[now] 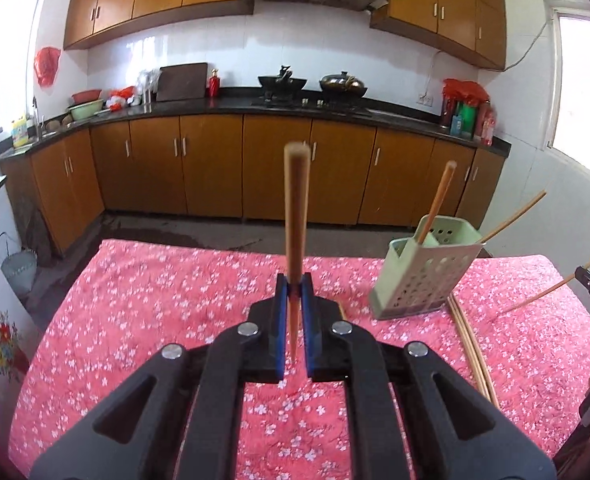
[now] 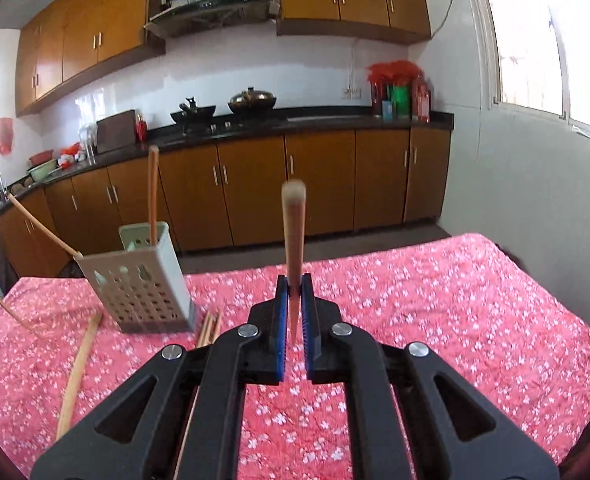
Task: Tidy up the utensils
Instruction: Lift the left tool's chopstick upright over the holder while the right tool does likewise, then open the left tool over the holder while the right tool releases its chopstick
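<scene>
The desk (image 1: 143,304), spread with a pink floral cloth, is carrying a pale green perforated utensil holder (image 1: 423,276) on its far side, one chopstick (image 1: 441,196) standing in it. Loose chopsticks (image 1: 473,344) are lying just beside it. The left hand-held gripper (image 1: 294,286) is pinching an upright chopstick (image 1: 295,212); the right hand-held gripper (image 2: 294,286) is likewise clamping another chopstick (image 2: 294,232).
</scene>
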The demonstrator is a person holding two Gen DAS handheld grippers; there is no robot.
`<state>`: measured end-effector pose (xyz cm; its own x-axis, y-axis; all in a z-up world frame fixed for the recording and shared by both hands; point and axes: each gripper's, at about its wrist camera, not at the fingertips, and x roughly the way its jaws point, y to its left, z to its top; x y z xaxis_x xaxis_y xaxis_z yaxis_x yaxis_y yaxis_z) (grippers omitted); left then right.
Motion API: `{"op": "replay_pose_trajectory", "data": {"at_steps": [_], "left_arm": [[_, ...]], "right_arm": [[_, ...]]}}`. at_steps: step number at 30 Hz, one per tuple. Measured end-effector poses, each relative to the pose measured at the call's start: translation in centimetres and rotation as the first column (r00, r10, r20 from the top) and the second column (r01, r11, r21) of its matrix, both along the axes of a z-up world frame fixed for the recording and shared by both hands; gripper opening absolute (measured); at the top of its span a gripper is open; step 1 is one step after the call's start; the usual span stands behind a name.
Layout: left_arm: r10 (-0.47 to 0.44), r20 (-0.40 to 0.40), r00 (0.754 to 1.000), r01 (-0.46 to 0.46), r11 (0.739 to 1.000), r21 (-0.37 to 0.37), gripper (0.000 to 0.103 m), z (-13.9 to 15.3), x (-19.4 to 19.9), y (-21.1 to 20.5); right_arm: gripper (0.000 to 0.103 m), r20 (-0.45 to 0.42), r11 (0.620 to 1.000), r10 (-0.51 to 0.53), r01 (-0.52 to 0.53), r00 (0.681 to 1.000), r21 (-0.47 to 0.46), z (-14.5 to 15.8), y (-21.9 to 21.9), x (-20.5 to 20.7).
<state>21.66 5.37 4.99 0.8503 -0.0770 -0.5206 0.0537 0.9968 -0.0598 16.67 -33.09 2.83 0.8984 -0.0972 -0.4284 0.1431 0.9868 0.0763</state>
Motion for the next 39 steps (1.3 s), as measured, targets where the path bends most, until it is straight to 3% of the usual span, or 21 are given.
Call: {"op": "replay_pose_trajectory", "data": {"at_steps": [7, 13, 17, 21, 29, 35, 39], "left_arm": [[-0.069, 0.050, 0.996, 0.071, 0.996, -0.051, 0.008, 2.3, -1.7, -1.2], [-0.159, 0.168, 0.973, 0.174, 0.981, -0.080, 0.008, 6.7, -3.4, -4.8], [-0.148, 0.269, 0.952, 0.179, 0.979, -0.094, 0.008, 9.8, -2.6, -7.5], [-0.104, 0.334, 0.937, 0.147, 0.984, -0.104, 0.008, 11.3, -0.3, -9.4], [-0.078, 0.311, 0.947, 0.117, 0.987, -0.110, 0.008, 7.8, 5.1, -11.2], [-0.084, 0.264, 0.961, 0.117, 0.987, -0.112, 0.008, 4.7, 7.4, -11.4], [-0.077, 0.259, 0.963, 0.113, 0.985, -0.129, 0.018, 4.7, 7.3, -10.7]], "right_arm": [[0.007, 0.052, 0.995, 0.075, -0.079, 0.996, 0.063, 3.4, 0.9, -0.4], [0.007, 0.201, 0.965, 0.196, -0.225, 0.960, 0.138, 9.5, 2.8, -1.3], [0.007, 0.286, 0.959, 0.227, -0.265, 0.931, 0.101, 12.2, 4.8, -1.1], [0.007, 0.311, 0.961, 0.233, -0.267, 0.921, 0.072, 12.7, 6.7, 1.0], [0.007, 0.222, 0.963, 0.230, -0.255, 0.948, 0.090, 9.4, 7.8, 6.0], [0.008, 0.166, 0.959, 0.244, -0.262, 0.956, 0.102, 7.5, 8.7, 7.1], [0.013, 0.163, 0.961, 0.239, -0.257, 0.957, 0.100, 7.7, 8.7, 7.0]]}}
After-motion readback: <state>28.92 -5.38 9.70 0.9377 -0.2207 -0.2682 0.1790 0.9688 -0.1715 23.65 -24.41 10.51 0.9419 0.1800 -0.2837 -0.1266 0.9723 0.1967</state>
